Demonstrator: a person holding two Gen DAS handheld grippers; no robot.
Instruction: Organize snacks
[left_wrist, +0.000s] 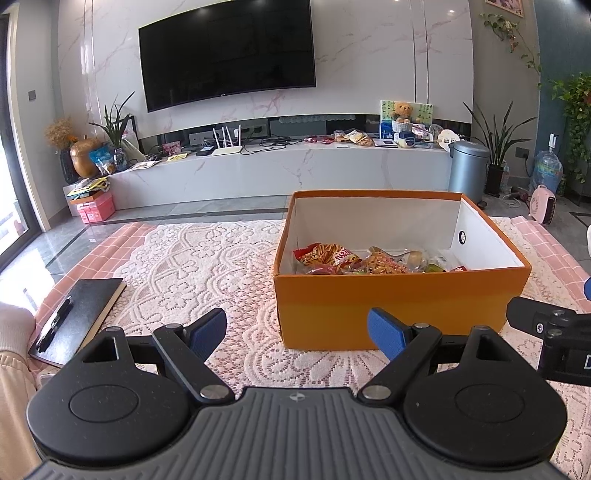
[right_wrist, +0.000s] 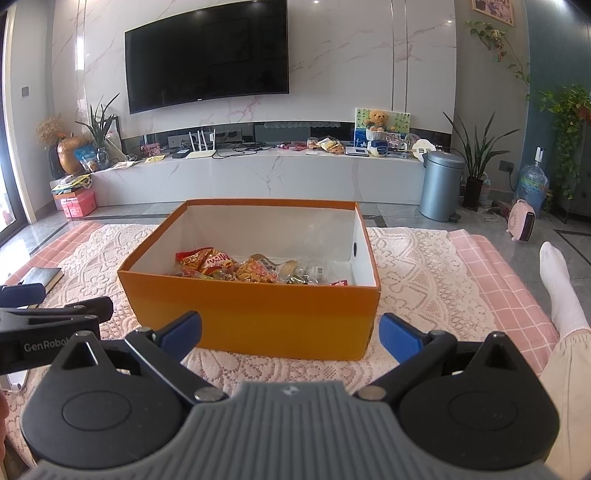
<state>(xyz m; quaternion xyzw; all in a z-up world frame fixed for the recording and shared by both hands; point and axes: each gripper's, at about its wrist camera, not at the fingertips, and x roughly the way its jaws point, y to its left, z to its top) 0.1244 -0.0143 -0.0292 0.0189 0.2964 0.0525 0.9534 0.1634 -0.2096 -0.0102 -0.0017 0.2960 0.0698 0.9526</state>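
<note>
Two handheld grippers hang side by side over a lace cloth (left_wrist: 192, 266), both aimed at an orange box (right_wrist: 255, 317) that holds the snacks (right_wrist: 236, 267). The left gripper (left_wrist: 297, 332) has its blue-padded fingers (left_wrist: 208, 330) spread wide with nothing between them; the right gripper (right_wrist: 290, 334) is likewise agape and empty. The packets lie heaped against the box's near wall, towards its left half, with bare white floor showing at the right end. No snack is seen loose on the cloth, so the sorting looks all but finished, or about to start from inside the box.

To do the next reach well, a gripper should probably come in over the near rim from above, pads square to a single packet's edge, and close slowly so the crinkly film does not slip or drag its neighbours.

The left view alone shows a black notebook (left_wrist: 79, 314) with a pen (left_wrist: 53, 325) lying on it, left of the box. The right view alone shows a white-socked foot (right_wrist: 561, 288) at the cloth's right edge and the printed lettering on the left gripper's body.
</note>
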